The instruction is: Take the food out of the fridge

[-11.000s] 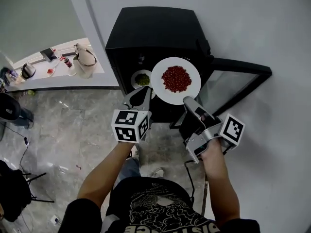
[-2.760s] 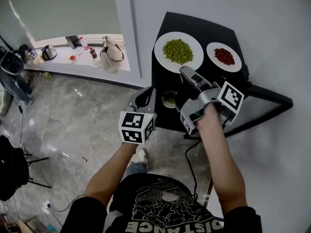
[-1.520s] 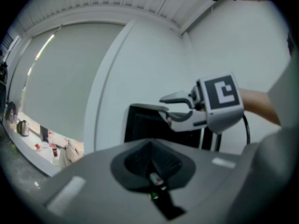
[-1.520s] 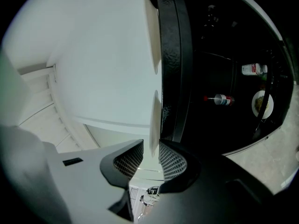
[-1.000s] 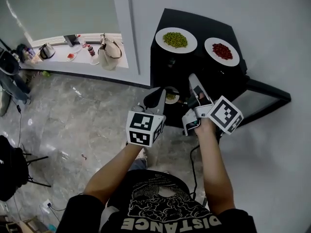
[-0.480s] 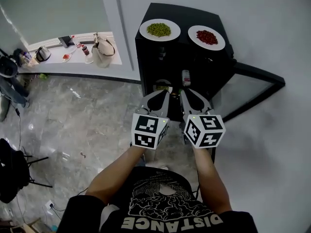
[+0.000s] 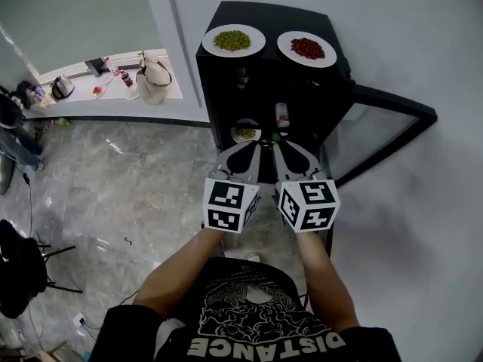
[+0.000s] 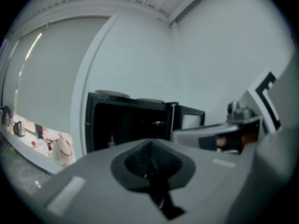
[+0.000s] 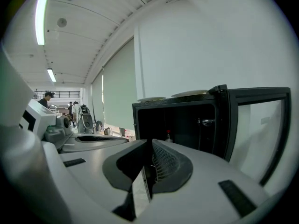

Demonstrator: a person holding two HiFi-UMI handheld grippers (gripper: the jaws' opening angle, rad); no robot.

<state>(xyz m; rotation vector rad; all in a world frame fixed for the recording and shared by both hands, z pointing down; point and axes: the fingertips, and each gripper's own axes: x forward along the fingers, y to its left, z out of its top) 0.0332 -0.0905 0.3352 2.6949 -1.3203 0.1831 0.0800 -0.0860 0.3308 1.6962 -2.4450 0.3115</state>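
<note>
Head view, steeply down: stands facing a black fridge, its glass door swung wide open to the right. Holds the left gripper and the right gripper side by side, close together, low before the open front and pointing into it. Has the left jaws pressed together on nothing, plain in the left gripper view. Has just been closing the right jaws; in the right gripper view, drawn together too, with nothing between them. Finds two servings already atop the fridge, apart from each other: a plate of green peas on the left, a plate of red beans on the right. Finds inside the fridge, just beyond the jaws, a small bowl of greens, with a bottle near its right.
</note>
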